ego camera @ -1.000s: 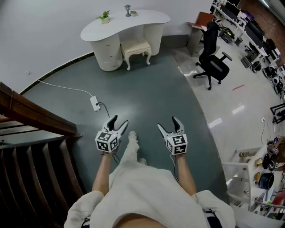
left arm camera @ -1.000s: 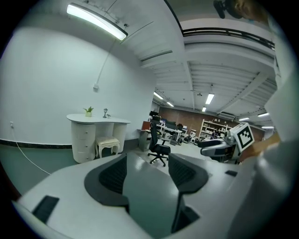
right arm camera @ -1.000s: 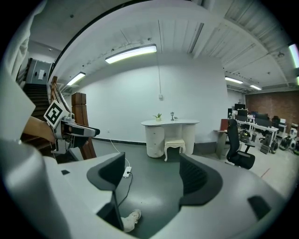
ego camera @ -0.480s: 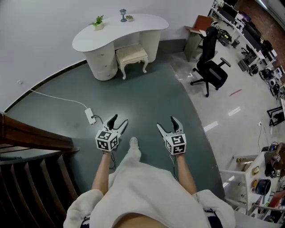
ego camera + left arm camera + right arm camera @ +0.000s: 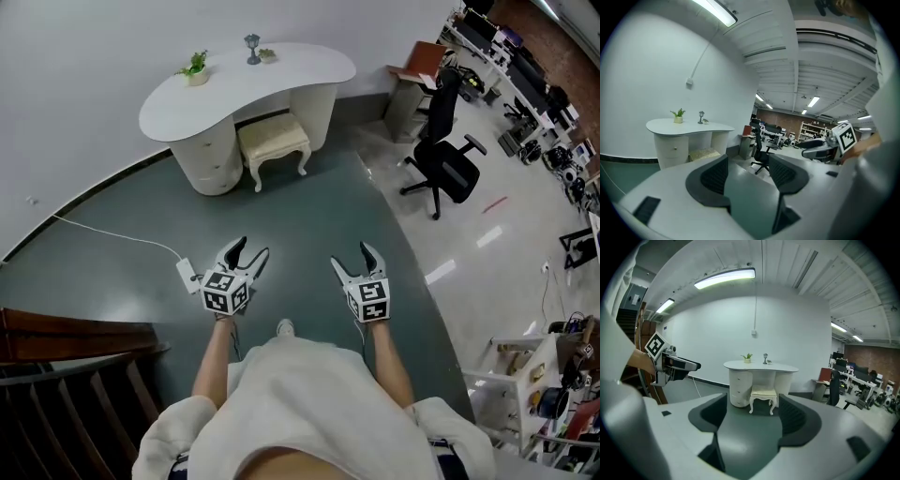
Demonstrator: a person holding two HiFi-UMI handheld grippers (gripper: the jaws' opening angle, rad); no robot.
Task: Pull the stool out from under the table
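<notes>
A cream cushioned stool (image 5: pixel 274 142) with carved white legs stands tucked halfway under the curved white table (image 5: pixel 244 80) at the far wall. Both grippers are held out in front of the person, well short of it, above the grey-green floor. My left gripper (image 5: pixel 249 249) is open and empty. My right gripper (image 5: pixel 352 257) is also open with nothing between its jaws, which have just been closing slightly. In the right gripper view the stool (image 5: pixel 764 394) shows straight ahead between the jaws. In the left gripper view the stool (image 5: pixel 704 153) sits off to the left under the table (image 5: pixel 689 126).
A black office chair (image 5: pixel 441 159) stands right of the table. A white power strip (image 5: pixel 187 275) with its cable lies on the floor by the left gripper. A wooden stair rail (image 5: pixel 75 337) is at the lower left, white shelving (image 5: pixel 525 375) at the lower right.
The person has walked toward the table, so table and stool look nearer. The power strip has slid down beside the left gripper. Both grippers keep their pose in front of the body.
</notes>
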